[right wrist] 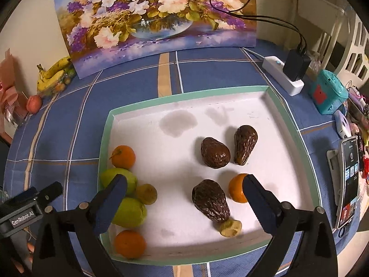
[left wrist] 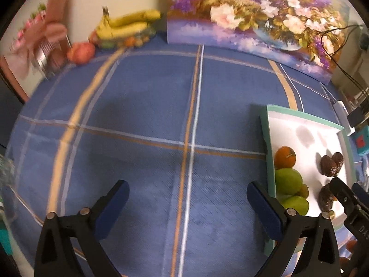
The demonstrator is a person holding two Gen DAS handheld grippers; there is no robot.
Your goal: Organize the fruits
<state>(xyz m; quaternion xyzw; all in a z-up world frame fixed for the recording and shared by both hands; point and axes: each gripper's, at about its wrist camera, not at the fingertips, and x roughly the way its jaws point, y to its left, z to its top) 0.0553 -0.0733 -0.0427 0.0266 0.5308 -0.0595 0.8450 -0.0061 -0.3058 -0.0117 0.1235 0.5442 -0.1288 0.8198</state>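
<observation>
Three avocados beneath right gripper

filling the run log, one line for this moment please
left claw: open, over cloth | right claw: open, over tray | avocado between fingers, untouched

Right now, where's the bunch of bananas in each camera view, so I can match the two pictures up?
Left wrist view: bananas at upper left, against the wall, just left of the flower painting.
Right wrist view: bananas at the far left edge, beside the painting's lower left corner.
Shared landmark: the flower painting.
</observation>
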